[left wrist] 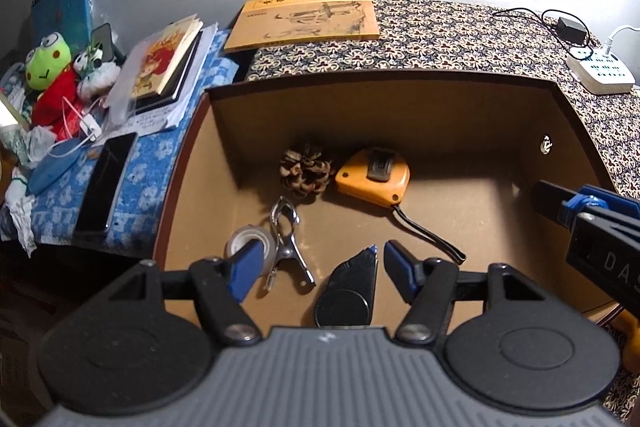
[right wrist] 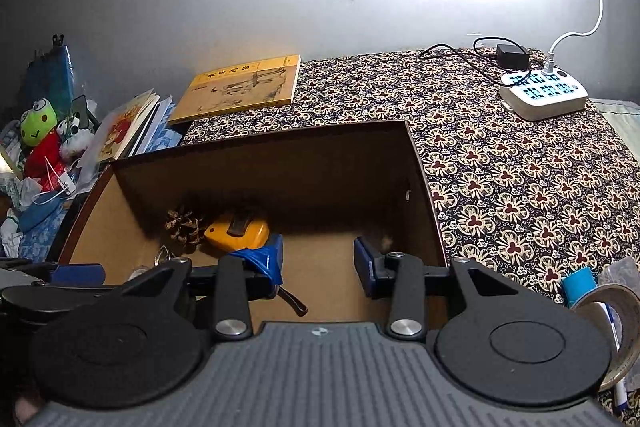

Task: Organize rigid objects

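An open brown cardboard box (left wrist: 384, 107) holds a pine cone (left wrist: 306, 169), an orange tape measure (left wrist: 374, 177) with a black strap, a metal spring clip (left wrist: 286, 239), a small roll of clear tape (left wrist: 250, 241) and a black teardrop-shaped item (left wrist: 350, 291) with a blue tip. My left gripper (left wrist: 316, 267) hangs open over the box's near side. The black item lies below the gap between its fingers, untouched. My right gripper (right wrist: 318, 261) is open over the box (right wrist: 264, 143) floor with nothing between its pads, right of the tape measure (right wrist: 238, 231) and pine cone (right wrist: 184, 223).
A yellow book (right wrist: 240, 87) lies behind the box on the patterned cloth (right wrist: 520, 187). A white power strip (right wrist: 544, 95) with a black adapter sits at the far right. A large tape roll (right wrist: 612, 327) lies at the near right. Books, a phone (left wrist: 106, 183) and plush toys (left wrist: 50, 79) crowd the left.
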